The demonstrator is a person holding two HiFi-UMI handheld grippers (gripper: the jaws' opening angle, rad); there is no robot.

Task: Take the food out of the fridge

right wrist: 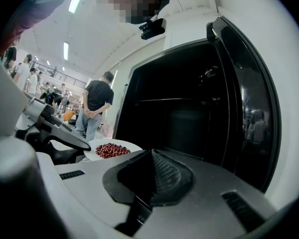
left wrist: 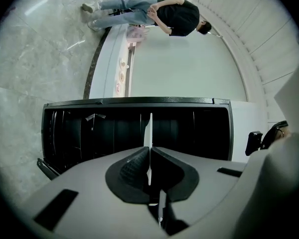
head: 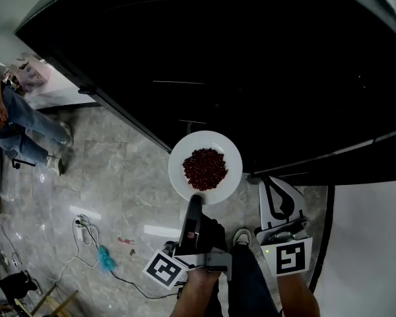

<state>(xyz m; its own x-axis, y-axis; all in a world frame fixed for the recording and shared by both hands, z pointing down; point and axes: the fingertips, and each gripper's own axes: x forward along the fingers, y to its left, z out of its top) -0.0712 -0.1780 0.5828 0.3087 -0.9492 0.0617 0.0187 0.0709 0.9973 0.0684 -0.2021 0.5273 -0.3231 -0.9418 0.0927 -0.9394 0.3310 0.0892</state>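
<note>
A white plate [head: 185, 152] with a heap of dark red beans [head: 204, 168] hangs level in front of the open black fridge [head: 251, 78]. My left gripper [head: 197, 200] is shut on the plate's near rim. In the left gripper view the plate [left wrist: 150, 128] shows edge-on as a thin white line pinched between the pads, with my left gripper [left wrist: 149, 168] closed round it. My right gripper [head: 272, 182] stays to the right of the plate, shut and holding nothing. The right gripper view shows my right gripper [right wrist: 152, 158] pointing into the dark fridge, with the plate [right wrist: 92, 152] and beans [right wrist: 112, 150] at its left.
The fridge door [right wrist: 249, 108] stands open at the right. A person [head: 20, 124] stands on the marble floor at the left near a white counter [head: 53, 94]. A power strip with cables [head: 82, 226] and a teal object [head: 105, 259] lie on the floor.
</note>
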